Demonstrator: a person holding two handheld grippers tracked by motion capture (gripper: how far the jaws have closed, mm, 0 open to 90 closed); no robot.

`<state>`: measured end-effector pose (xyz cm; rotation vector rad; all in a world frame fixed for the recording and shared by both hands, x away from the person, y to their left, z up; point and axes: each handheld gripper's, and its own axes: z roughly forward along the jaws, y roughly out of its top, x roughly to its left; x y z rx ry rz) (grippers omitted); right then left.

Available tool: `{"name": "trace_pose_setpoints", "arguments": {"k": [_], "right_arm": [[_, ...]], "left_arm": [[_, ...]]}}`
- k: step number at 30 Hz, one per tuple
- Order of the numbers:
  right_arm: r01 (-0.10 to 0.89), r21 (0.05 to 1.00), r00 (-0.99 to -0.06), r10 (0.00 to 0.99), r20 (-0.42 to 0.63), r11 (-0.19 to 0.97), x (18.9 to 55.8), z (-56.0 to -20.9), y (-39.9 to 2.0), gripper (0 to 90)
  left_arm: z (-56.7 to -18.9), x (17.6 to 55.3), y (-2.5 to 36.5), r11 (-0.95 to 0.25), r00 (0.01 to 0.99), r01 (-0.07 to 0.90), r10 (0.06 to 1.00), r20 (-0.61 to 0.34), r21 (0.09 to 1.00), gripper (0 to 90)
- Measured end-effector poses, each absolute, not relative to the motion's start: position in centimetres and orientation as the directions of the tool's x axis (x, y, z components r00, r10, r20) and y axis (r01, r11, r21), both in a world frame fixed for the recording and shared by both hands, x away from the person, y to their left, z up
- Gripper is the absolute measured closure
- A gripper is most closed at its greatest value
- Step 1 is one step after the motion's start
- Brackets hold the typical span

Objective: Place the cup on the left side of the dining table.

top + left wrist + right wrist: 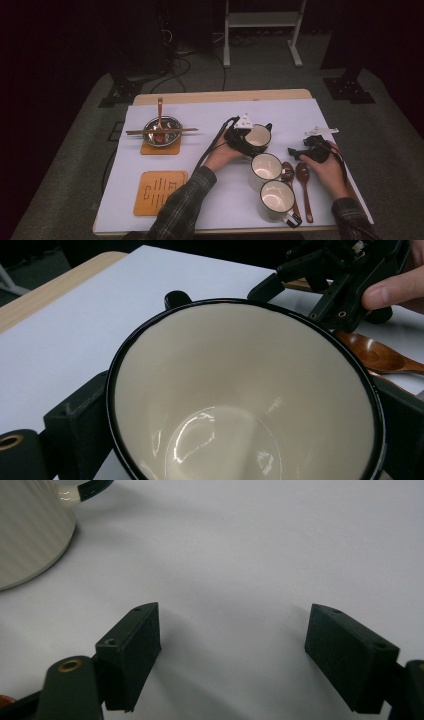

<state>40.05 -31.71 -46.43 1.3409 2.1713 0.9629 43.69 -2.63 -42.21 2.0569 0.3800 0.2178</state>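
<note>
From above, our left tongs [248, 141] clamp a cream mug [259, 136] on the white worktop [210, 120], beyond two more mugs. Left gripper view: jaws hug its wall for a firm lift. Right gripper view: right tongs [232, 655] gape wide, empty

left hand-held gripper [254, 136] clamped, right hand-held gripper [232, 652] agape

Cream black-rimmed enamel mug [245, 395] overruns the frame at six o'clock; left tool [75, 415] partly hidden behind it.
</note>
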Motion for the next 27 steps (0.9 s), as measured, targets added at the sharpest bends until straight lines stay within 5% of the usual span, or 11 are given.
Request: {"name": "trace_pose_setpoints", "arguments": {"k": [27], "right_arm": [[0.61, 0.735, -0.451, 0.893, 0.015, 0.296, 40.0, -46.4, -31.7, 20.5]], "left_arm": [[-39.8, 43.4, 2.0, -0.462, 0.919, 0.209, 0.393, -0.012, 0.862, 3.0]]}}
